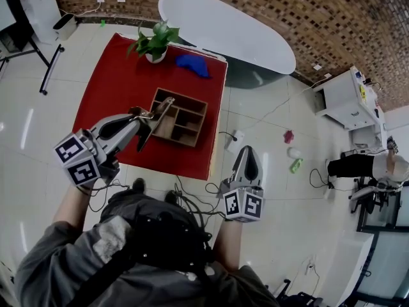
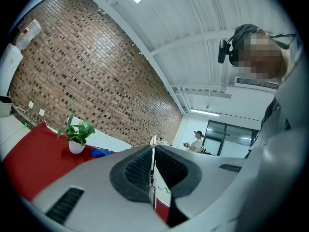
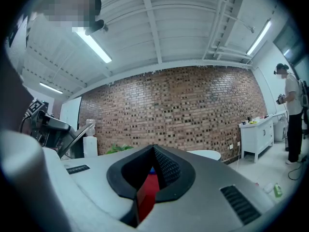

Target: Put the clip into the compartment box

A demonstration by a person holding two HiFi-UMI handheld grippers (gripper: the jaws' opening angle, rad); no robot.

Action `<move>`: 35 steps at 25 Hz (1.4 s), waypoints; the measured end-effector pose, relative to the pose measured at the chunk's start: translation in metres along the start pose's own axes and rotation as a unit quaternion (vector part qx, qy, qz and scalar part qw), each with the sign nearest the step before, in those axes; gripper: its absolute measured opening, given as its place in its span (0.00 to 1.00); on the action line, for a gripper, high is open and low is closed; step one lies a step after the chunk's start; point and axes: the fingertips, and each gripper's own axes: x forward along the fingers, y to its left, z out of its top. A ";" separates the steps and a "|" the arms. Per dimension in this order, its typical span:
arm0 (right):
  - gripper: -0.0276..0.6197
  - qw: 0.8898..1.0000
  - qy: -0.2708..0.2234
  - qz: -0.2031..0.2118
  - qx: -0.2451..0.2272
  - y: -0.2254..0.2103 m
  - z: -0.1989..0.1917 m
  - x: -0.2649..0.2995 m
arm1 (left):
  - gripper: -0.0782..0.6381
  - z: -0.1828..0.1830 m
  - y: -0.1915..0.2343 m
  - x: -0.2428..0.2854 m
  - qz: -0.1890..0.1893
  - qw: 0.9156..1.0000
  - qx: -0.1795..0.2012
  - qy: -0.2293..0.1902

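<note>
In the head view my left gripper (image 1: 144, 124) hovers over the left edge of the wooden compartment box (image 1: 182, 118), which sits on the red table (image 1: 115, 82). It is shut on the clip (image 1: 154, 114), a dark piece with thin metal handles that reaches toward the box. The left gripper view shows the jaws pressed together (image 2: 153, 152) with a thin metal strip of the clip (image 2: 152, 140) sticking out between the pads. My right gripper (image 1: 248, 153) hangs over the floor beside the table's right edge, jaws shut (image 3: 154, 149) and holding nothing.
A potted plant (image 1: 153, 43) and a blue cloth (image 1: 193, 64) lie at the table's far side. Behind them stands a white oval table (image 1: 223, 27). Cables trail on the tiled floor (image 1: 223, 136). A white cabinet (image 1: 348, 98) and a person (image 1: 377, 165) are at the right.
</note>
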 end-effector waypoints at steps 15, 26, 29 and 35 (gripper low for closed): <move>0.05 1.000 -0.005 -0.016 -0.005 -0.003 0.009 -0.013 | 0.16 -0.001 -0.008 0.007 -0.018 1.000 0.002 0.006; 0.05 0.999 0.009 -0.042 0.000 -0.051 -0.003 -0.040 | 0.16 -0.077 0.000 0.093 -0.028 0.995 0.078 0.055; 0.05 0.998 0.014 -0.056 0.001 -0.071 -0.009 -0.045 | 0.16 -0.091 -0.003 0.118 -0.053 0.993 0.095 0.046; 0.05 0.996 0.028 -0.079 0.000 -0.102 -0.019 -0.052 | 0.16 -0.104 -0.011 0.154 -0.110 0.986 0.120 0.023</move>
